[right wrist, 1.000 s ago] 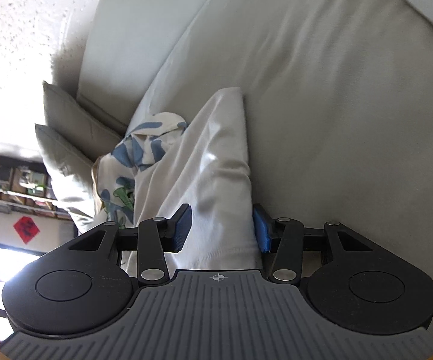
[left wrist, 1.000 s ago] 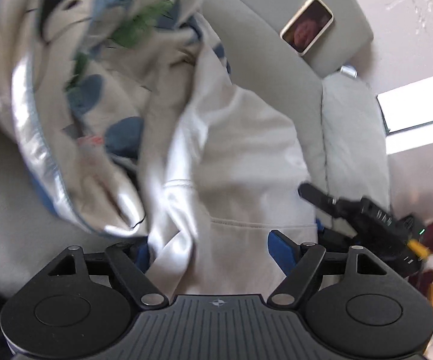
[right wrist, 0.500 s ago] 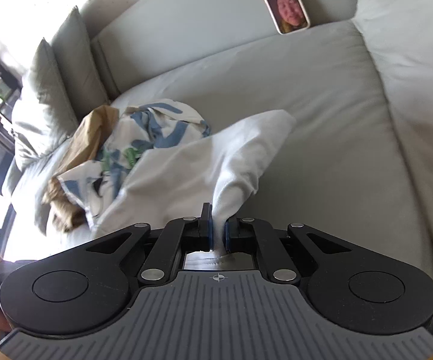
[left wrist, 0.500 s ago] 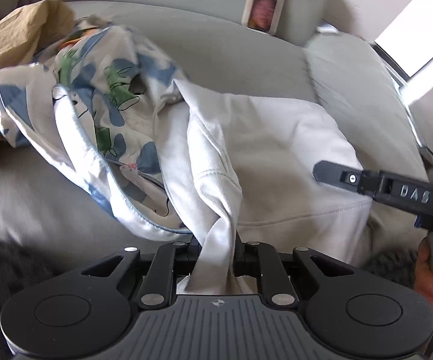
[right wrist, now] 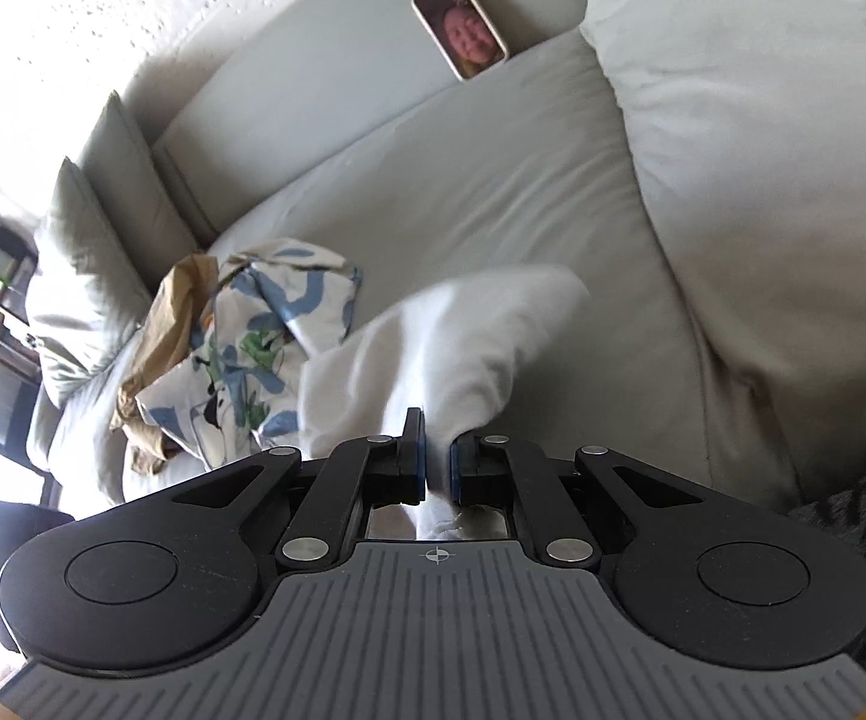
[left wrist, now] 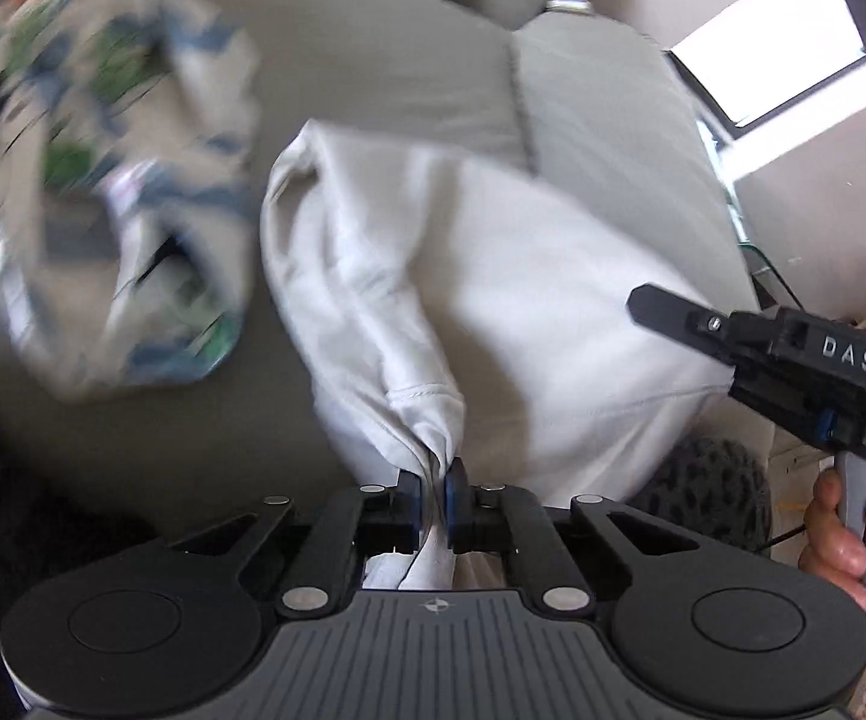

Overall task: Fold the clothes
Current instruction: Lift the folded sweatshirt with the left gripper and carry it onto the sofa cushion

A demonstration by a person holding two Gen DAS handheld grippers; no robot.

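A white sweatshirt (left wrist: 523, 300) hangs lifted over the grey sofa seat (left wrist: 373, 60). My left gripper (left wrist: 433, 480) is shut on a bunched edge of it. In the right wrist view my right gripper (right wrist: 438, 456) is shut on another part of the same sweatshirt (right wrist: 463, 330), which rises as a peak above the seat. One of the right gripper's black fingers (left wrist: 673, 309) reaches into the left wrist view from the right, over the cloth, with a hand (left wrist: 841, 534) on its handle.
A blue and green patterned garment (right wrist: 253, 324) lies crumpled on the seat to the left, on a tan garment (right wrist: 175, 300). A phone (right wrist: 460, 24) leans against the backrest. Pillows (right wrist: 85, 252) stand at the far left, and a large cushion (right wrist: 733, 150) at the right.
Both grippers closed on the white sweatshirt and lifted it. It has come away from the patterned garment, which stays on the seat to the left.
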